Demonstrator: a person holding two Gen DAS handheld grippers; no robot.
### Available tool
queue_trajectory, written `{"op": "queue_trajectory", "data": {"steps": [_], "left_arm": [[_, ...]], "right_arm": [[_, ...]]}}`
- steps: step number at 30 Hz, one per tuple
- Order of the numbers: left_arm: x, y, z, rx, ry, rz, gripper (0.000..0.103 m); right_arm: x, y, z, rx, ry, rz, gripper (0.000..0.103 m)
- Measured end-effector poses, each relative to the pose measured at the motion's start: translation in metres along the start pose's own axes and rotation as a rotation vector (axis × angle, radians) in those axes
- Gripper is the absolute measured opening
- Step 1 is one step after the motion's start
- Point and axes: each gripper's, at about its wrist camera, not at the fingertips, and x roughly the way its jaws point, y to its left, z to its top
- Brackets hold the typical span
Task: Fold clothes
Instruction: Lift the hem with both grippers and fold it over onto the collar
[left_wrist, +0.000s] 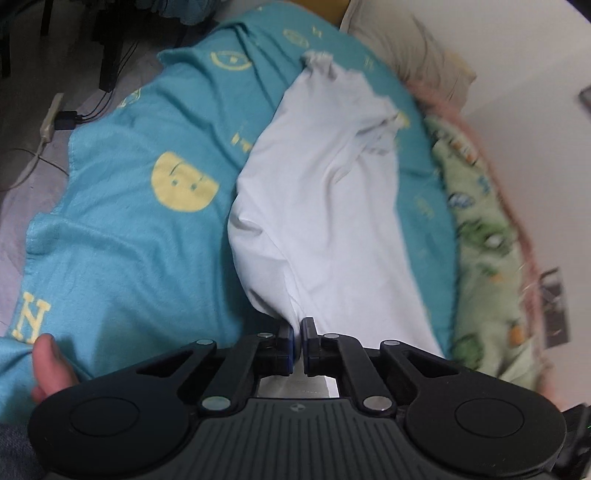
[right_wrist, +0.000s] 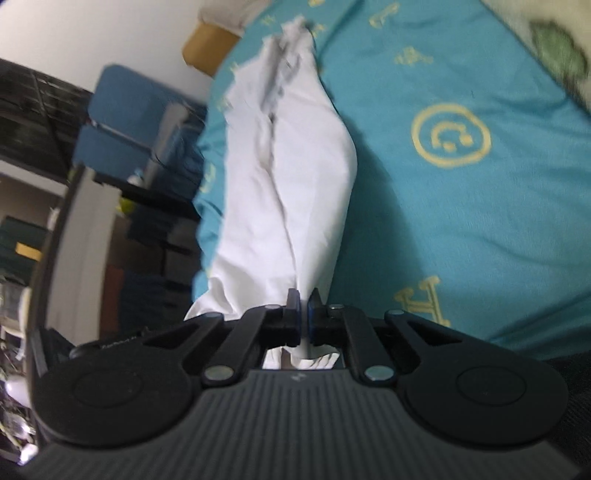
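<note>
Mid-fold: left hand-held gripper (left_wrist: 297, 341) and right hand-held gripper (right_wrist: 304, 319) both pinched white shirt (left_wrist: 325, 192) edges, probably needed carrying forward next.

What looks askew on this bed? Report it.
The white garment is bunched and creased rather than flat, pinched at its near edge by the left hand-held gripper and right hand-held gripper. The teal blanket lies rumpled.

The white garment (left_wrist: 325, 206) was thin, smooth cloth, matt and softly creased. Beneath the garment lay a teal blanket (left_wrist: 140, 251) of fuzzy, napped fabric with yellow printed marks. Beside that blanket, a green patterned fleece (left_wrist: 480, 236) looked plush. The left hand-held gripper (left_wrist: 297, 341) was matt black plastic with ribbed housing and dull metal pivot pins, like the right hand-held gripper (right_wrist: 303, 317).
</note>
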Motion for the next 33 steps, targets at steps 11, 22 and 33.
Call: {"op": "queue_trajectory", "data": {"steps": [11,22,33], "left_arm": [[-0.119,-0.034,0.015,-0.02,-0.224,-0.168,0.003],[-0.112,-0.046,-0.003,0.02,-0.196,-0.066,0.003],[0.012,-0.076,0.099,0.155,-0.253,0.096,0.003]], "right_arm": [[-0.1,0.071,0.026,-0.116,-0.208,0.106,0.006],[-0.104,0.036,0.004,-0.09,-0.23,0.095,0.006],[-0.001,0.04,0.095,-0.155,-0.27,-0.078,0.006]]}}
